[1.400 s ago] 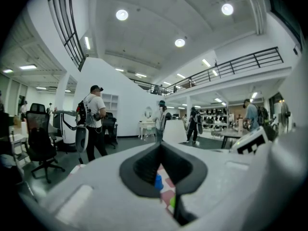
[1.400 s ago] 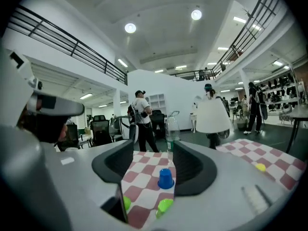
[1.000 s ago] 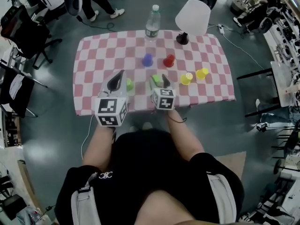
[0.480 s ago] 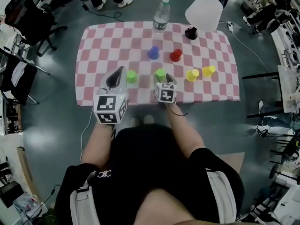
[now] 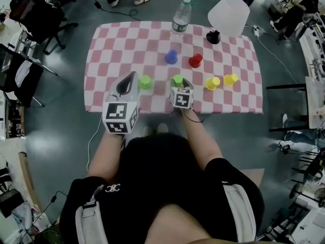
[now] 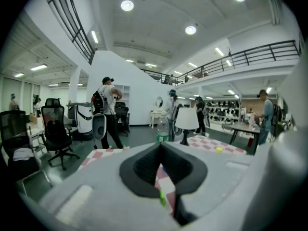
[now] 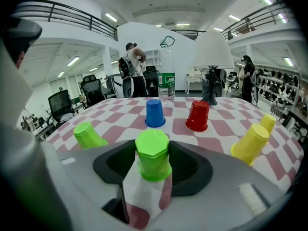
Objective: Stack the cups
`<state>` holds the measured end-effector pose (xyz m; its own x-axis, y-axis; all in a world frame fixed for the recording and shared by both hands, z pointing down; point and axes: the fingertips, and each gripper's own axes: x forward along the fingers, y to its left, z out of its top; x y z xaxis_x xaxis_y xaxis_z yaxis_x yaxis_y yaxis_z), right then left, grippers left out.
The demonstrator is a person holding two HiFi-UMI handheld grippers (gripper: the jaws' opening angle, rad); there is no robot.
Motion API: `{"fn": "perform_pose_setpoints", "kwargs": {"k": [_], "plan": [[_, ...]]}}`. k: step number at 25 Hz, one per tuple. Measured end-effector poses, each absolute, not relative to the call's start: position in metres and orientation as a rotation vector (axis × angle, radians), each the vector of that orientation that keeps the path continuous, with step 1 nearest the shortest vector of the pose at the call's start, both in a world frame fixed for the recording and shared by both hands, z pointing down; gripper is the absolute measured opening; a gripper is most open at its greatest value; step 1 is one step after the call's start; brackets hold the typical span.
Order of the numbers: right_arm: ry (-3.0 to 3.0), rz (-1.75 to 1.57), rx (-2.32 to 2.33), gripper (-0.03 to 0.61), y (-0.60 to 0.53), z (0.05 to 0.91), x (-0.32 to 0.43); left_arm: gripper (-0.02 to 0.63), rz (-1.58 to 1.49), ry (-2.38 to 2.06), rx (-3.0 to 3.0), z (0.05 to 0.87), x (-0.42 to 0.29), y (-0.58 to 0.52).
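Left claw (image 6: 160, 147), jaws together, hides most of green cup (image 6: 162, 198).

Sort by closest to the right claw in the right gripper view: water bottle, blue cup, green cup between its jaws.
1. green cup, inside the right claw; its jaws have just been closing.
2. blue cup, mid-table.
3. water bottle, far edge.

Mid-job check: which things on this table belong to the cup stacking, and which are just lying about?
For the job: middle green cup, left green cup, blue cup, red cup, near yellow cup, far yellow cup.
Lying about: water bottle, table lamp.
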<state>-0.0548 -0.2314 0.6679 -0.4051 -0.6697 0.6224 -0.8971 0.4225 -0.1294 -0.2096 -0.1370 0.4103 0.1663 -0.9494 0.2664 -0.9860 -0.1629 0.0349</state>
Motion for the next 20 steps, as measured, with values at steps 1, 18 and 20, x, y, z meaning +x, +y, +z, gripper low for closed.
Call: {"fn": "perform_pose_setpoints", "kwargs": {"k": [1,18,20], "plan": [[-2.202,0.617,1.326,0.216,-0.231,0.667,-0.055,-0.002,0.271,-1.887,2.239,0.410,-0.210,-0.138],[-2.293,0.603,1.326,0.216,-0.177,0.620,-0.059,-0.002,0.259,-1.728,2.301,0.425,-0.179,-0.131],[-2.283,0.608,1.321,0.216,-0.167,0.622,-0.058,-0.002,0.261,-1.710,2.298,0.429,-0.178,-0.128]]}}
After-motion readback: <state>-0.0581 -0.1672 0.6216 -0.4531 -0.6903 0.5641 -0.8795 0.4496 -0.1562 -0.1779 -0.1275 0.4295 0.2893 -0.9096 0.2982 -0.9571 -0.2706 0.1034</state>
